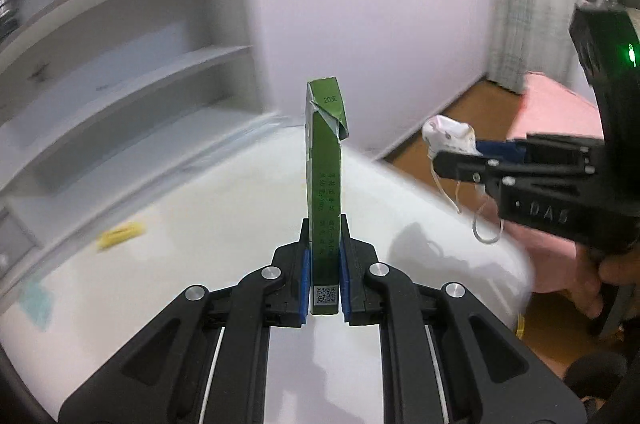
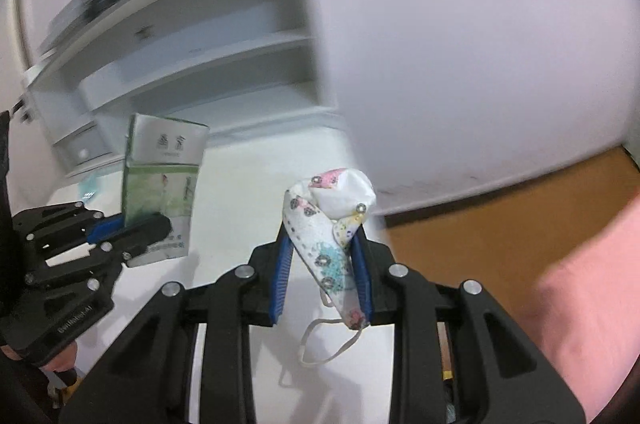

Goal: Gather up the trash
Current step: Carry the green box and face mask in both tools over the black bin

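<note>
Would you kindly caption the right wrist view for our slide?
Right claw gripping a crumpled patterned face mask while the left claw holds a green cigarette pack.

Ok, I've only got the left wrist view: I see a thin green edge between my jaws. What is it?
Observer: A green-and-white carton; the right wrist view shows its broad printed face.
Operator: Is the face mask properly in the right gripper?
Observer: Yes, the patterned mask sits between the right gripper's blue pads, its ear loop dangling below.
Operator: Anything left on the table?
Observer: A teal scrap lies behind the carton.
</note>
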